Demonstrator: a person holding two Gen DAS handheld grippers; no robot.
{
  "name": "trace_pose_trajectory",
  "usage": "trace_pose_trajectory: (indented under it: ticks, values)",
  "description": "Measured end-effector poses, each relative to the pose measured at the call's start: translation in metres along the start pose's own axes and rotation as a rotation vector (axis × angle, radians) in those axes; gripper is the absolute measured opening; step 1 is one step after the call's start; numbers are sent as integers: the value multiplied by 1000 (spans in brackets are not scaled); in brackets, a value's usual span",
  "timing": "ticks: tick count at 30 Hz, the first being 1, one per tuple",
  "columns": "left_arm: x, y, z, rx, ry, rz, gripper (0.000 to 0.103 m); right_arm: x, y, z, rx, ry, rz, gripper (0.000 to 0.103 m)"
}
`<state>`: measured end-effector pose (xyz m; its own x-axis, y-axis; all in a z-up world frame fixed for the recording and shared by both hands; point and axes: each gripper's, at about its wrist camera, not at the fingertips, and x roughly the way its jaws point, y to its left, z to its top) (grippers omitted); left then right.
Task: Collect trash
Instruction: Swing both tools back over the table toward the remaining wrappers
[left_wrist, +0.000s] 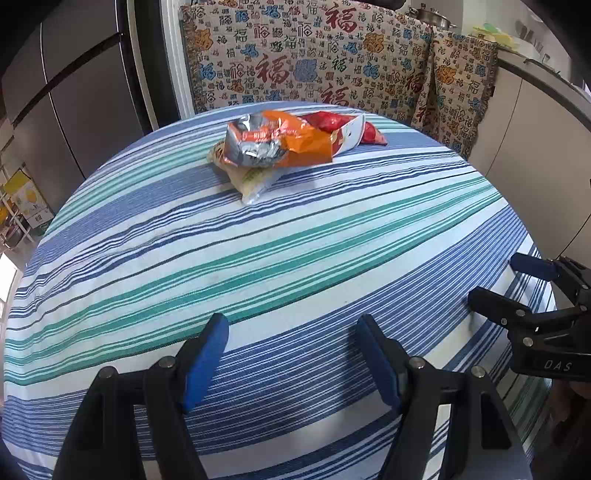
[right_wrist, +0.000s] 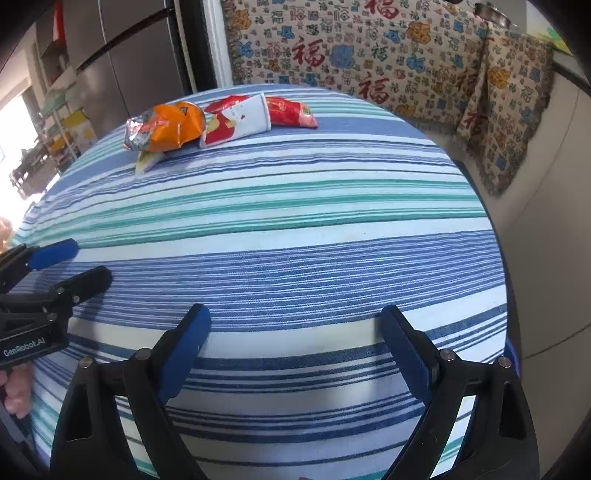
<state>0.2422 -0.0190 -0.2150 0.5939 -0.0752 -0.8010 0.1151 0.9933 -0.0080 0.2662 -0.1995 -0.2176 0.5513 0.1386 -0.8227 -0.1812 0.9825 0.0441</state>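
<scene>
Several empty snack wrappers lie in a heap at the far side of the round table with its striped cloth (left_wrist: 295, 258). They are a crumpled orange and silver bag (left_wrist: 273, 142) on a pale yellow packet (left_wrist: 251, 181), a white and red pack (left_wrist: 343, 129) and a red packet (left_wrist: 373, 134). The right wrist view shows the orange bag (right_wrist: 162, 131), the white and red pack (right_wrist: 236, 123) and the red packet (right_wrist: 291, 112). My left gripper (left_wrist: 291, 325) is open over the near cloth, well short of the heap. My right gripper (right_wrist: 295, 314) is open too, nothing between its blue pads.
A bench draped in patterned fabric (left_wrist: 314, 59) stands behind the table. A grey fridge (left_wrist: 74, 92) rises at the left, a pale cabinet (left_wrist: 535, 147) at the right. Each gripper shows in the other's view: right gripper (left_wrist: 495, 278), left gripper (right_wrist: 86, 260).
</scene>
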Motion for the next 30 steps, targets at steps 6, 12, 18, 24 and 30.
trace_pose_trajectory:
  ticks: [6,12,18,24,30]
  values:
    - [10,5,6,-3,-6,4,85,3,1,-1,-17,-18,1,99]
    - [13,9,20,-16,-23,-30,88,0,2,-6,-18,-25,2,101]
    - [2,15,82,-39,-140,-82,88,-1,3,-5,-25,-22,9,103]
    - [43,9,126,33,-82,9,88,-1,4,-5,-28,-23,11,103]
    - [72,4,120,108,-10,42,88,-1,4,-5,-28,-23,11,103]
